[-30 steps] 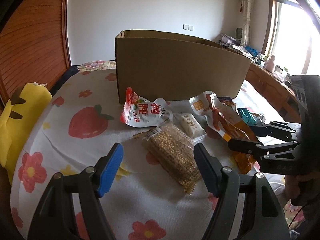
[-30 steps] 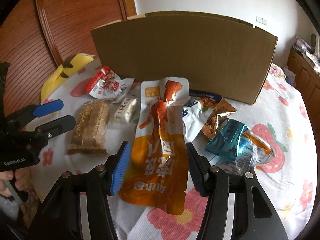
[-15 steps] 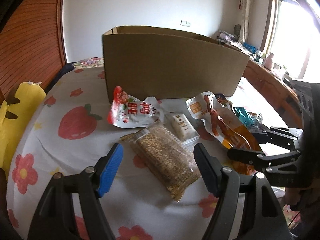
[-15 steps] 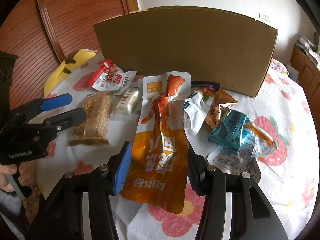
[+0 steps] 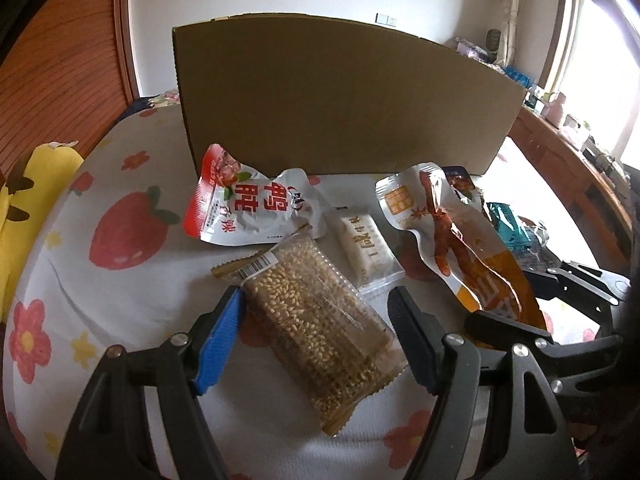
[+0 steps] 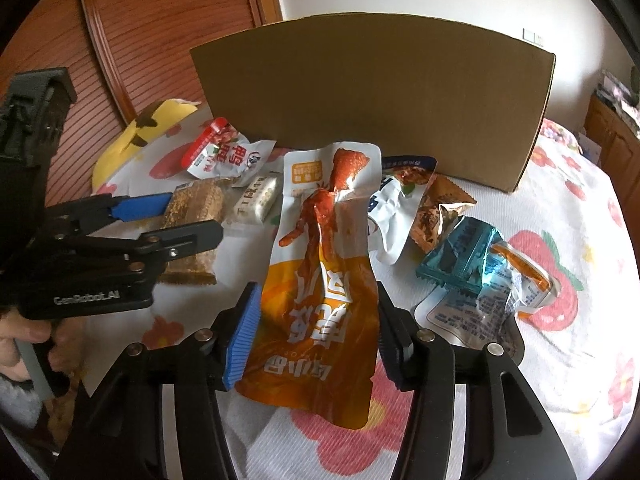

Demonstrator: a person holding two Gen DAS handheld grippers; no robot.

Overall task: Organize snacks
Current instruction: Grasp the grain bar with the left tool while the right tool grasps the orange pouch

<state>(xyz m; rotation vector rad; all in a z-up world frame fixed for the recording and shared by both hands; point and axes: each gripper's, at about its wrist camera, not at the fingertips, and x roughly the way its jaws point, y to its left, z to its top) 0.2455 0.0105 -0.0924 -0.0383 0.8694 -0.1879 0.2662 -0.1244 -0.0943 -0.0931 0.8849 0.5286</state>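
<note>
Left tool (image 5: 316, 336) stands released, its jaws straddling the grain bar (image 5: 320, 320) at lower centre without pressing. Right tool (image 6: 316, 336) has been opening slightly around the orange pouch (image 6: 324, 280), pads apparently clear. Cardboard box (image 6: 372, 100) stands behind, upper centre

Domestic bedroom. Evidence: a bed sheet (image 5: 120, 292) printed with strawberries and flowers covers the soft work surface; a yellow plush toy (image 5: 24, 208) lies at its edge; a slatted wooden wardrobe door (image 6: 160, 40), a curtained window (image 5: 592, 60) and a cluttered wooden sideboard (image 5: 568, 152) line the walls.
</note>
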